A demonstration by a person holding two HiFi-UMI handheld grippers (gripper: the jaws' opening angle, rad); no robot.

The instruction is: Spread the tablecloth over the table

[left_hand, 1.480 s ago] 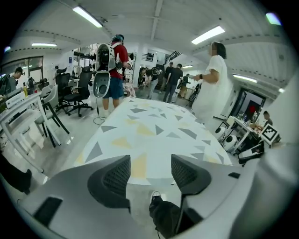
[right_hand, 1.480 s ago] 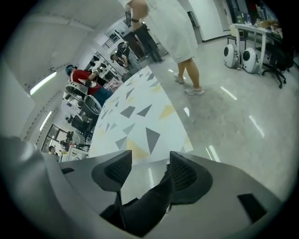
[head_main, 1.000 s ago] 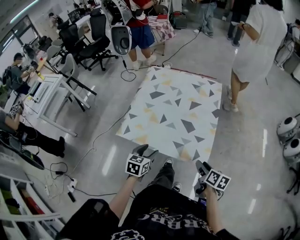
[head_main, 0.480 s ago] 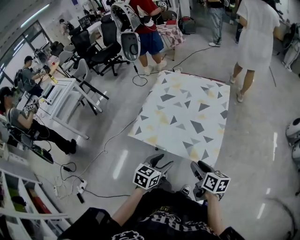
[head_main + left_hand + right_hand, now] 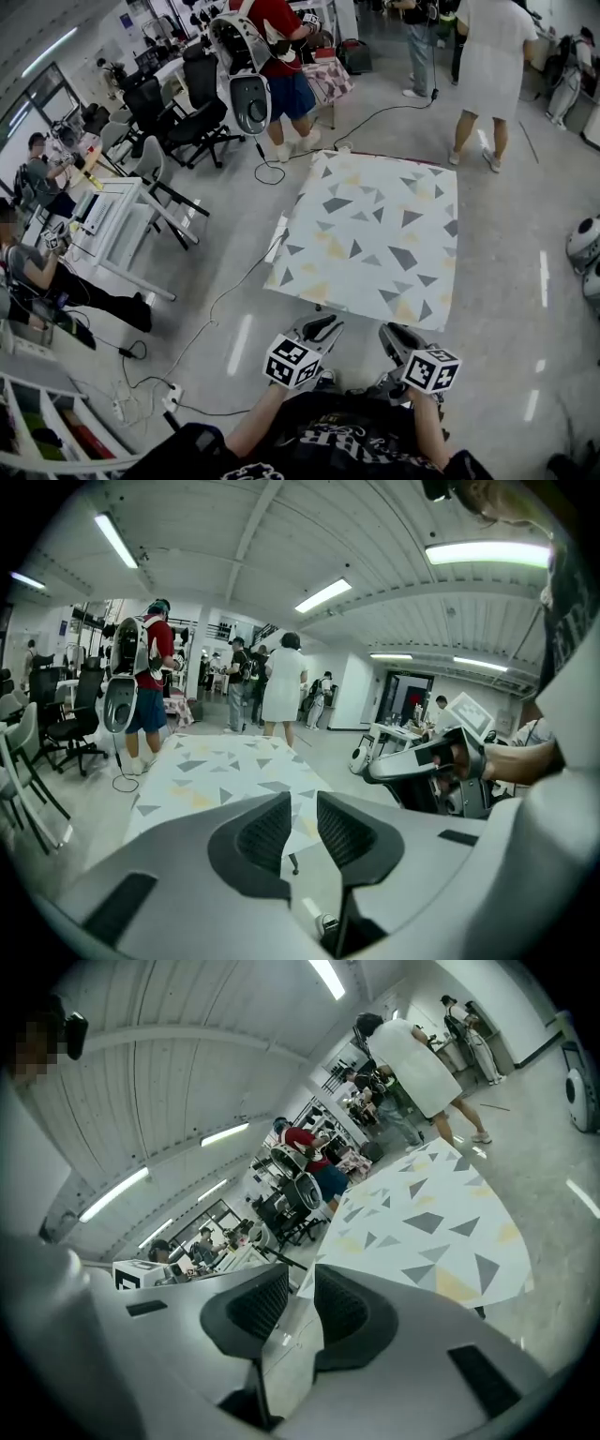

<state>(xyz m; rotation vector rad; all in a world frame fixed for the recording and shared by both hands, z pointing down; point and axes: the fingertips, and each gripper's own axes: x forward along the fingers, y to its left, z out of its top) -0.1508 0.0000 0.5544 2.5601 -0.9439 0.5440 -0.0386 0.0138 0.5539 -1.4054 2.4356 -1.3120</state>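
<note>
White tablecloth [image 5: 375, 234] bears grey and yellow triangles.

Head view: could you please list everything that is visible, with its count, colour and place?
tablecloth: one, white with grey and yellow triangles, spread flat in the middle
person in red top: one, standing beyond its far left corner
person in white dress: one, standing beyond its far right corner
office chairs: several, black, upper left
desk: one, white, left
seated people: at least two, far left
cables: dark, on the floor at left
rounded machines: two, white, right edge
left gripper: grey, bottom centre; jaws have just been closing, narrow gap, nothing between
right gripper: grey, beside it; the same
</note>
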